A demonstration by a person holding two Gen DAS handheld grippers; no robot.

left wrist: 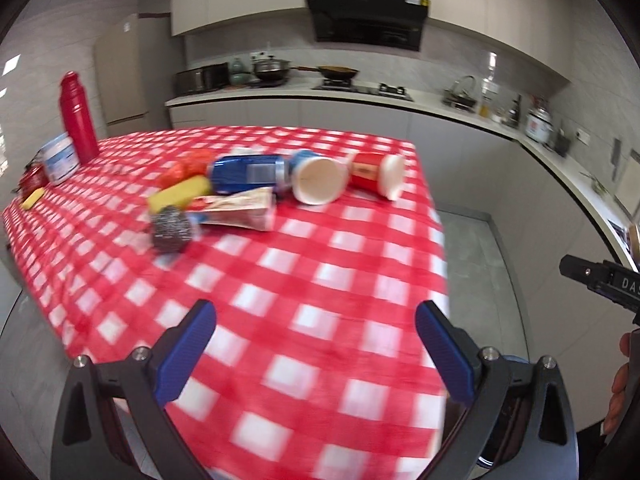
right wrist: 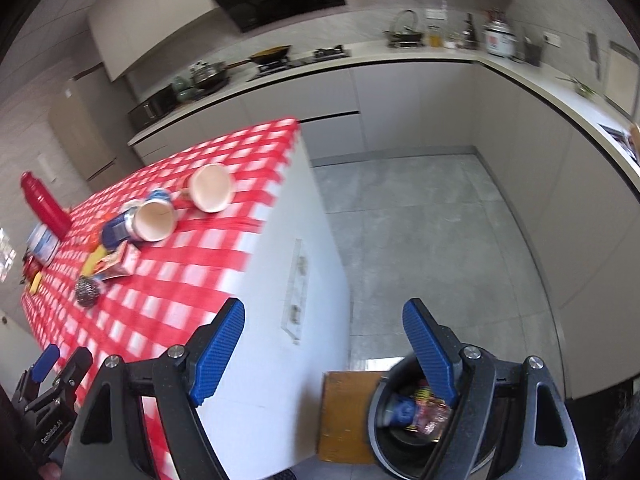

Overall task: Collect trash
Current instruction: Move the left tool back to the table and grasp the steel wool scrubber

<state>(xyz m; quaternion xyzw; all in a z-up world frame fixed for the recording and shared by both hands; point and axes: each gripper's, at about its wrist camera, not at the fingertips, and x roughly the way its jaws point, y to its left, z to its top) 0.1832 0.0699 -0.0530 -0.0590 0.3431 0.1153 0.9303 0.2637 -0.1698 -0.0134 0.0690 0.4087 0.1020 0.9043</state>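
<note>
Bright even daylight, motion blur across the checked tablecloth (left wrist: 304, 320), strong fisheye bending, dark vignetted corners

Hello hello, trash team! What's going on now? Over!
Left gripper open, empty. Right gripper open, empty. Cups, wrappers on table; bin part-filled. Nothing blocking.

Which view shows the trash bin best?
The right wrist view: the black trash bin sits on the floor beside the table, wrappers visible inside, partly behind the right gripper. The left wrist view does not show it at all.
</note>
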